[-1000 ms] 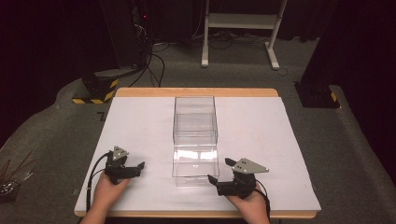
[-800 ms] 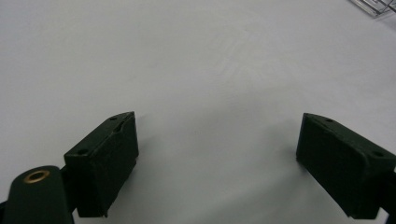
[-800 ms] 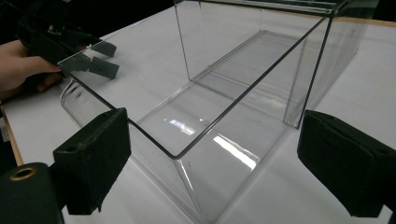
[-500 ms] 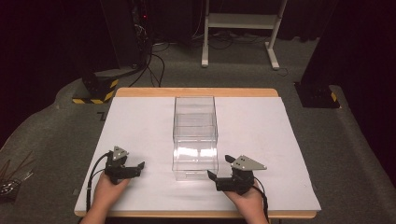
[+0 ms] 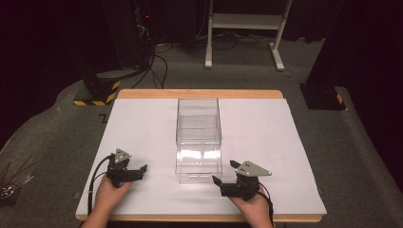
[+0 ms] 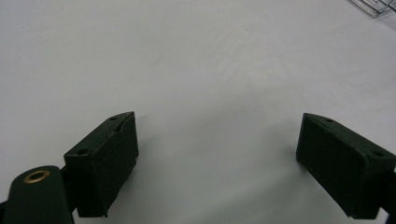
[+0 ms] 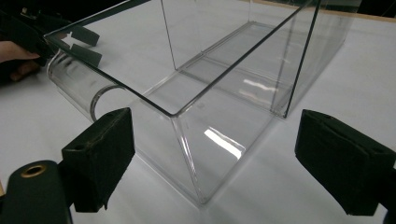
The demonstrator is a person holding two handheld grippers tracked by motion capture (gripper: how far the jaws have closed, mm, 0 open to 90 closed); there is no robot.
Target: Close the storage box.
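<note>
At the left of the high view, the left gripper [image 5: 141, 170] rests low over the white table cover [image 5: 142, 123], its jaws spread wide with nothing between them; in the left gripper view they frame bare white surface, with a corner of the clear box [image 6: 376, 5] just at the top right edge. In the middle stands that clear box [image 5: 198, 135], an open-topped transparent container lying lengthwise away from the person, its near end with a rounded lip facing the two hands. To its right, the right gripper [image 5: 223, 174] sits just beside the box's near right corner, jaws likewise parted and empty; in the right gripper view the corner of the clear box [image 7: 187, 121] lies between the two pads, not yet touched.

The step in hand looks like taking hold of the box's near end; to do it well, the right gripper should ease forward so one pad goes inside the wall and one outside, closing squarely on the thin side wall rather than the curved corner; the wall is slick, so a slow, even close is wise; the left gripper would best come in to steady the opposite side.
</note>
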